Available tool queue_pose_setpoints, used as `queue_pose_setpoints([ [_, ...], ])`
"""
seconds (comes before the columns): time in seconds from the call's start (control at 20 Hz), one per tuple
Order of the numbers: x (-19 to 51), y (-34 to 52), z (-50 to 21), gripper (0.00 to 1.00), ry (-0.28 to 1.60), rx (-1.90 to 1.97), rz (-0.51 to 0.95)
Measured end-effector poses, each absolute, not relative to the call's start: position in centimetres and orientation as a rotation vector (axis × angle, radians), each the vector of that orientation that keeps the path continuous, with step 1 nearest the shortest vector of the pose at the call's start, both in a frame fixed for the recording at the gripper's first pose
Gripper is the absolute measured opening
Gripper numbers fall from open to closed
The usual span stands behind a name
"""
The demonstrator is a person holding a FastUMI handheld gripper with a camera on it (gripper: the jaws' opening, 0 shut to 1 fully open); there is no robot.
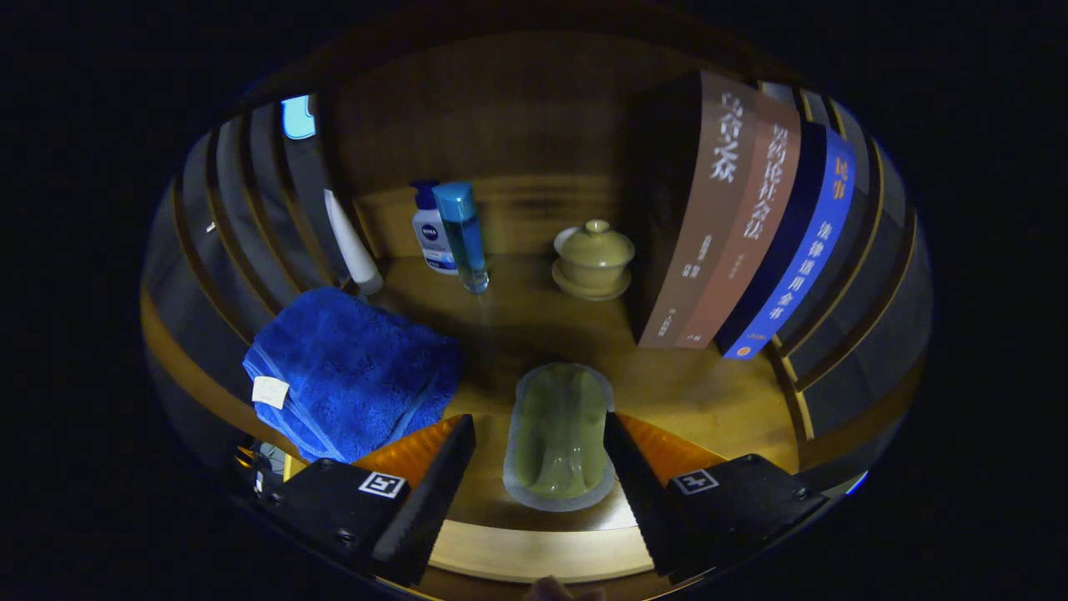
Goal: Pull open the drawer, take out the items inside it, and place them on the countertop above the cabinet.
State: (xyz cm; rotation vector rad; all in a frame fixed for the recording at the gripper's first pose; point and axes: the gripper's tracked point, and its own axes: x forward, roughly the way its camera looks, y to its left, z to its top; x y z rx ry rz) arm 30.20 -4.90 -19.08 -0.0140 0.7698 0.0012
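Tongs (pixel 538 480) nearest, fingers spread wide, released, gripping nothing. Between them lies a sealed packet (pixel 557 438) with greenish filling, flat on the wooden surface (pixel 709 401), touching neither finger as far as I can tell. Looks like it is already placed on top, so this item reads as done or just about.

Blue towel (pixel 355 371) folded just beside the one finger, close to the surface's front edge. Beyond the fingers: clear blue bottle (pixel 463 238), white pump bottle (pixel 432 238) behind it, lidded cup (pixel 594 259) on its saucer, books (pixel 751 225) standing upright. Drawer itself can't be made out.

Risks: pulling back crooked could snag the packet's rim with a finger and drag it off the edge. Swinging sideways could catch the towel and tug it over. Packet is thin and flat, so regrasping it would likely slip.
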Motion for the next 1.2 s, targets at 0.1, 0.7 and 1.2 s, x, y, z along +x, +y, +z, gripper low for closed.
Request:
queue_pose_setpoints([
  [0.1, 29.3, -4.5, -17.4, 0.99, 0.686, -0.011, 0.004],
  [0.7, 16.4, -4.7, -2.2, 0.98, -0.040, 0.001, -0.028],
  [1.2, 1.6, -1.8, -9.4, 0.99, -0.073, 0.043, 0.044],
])
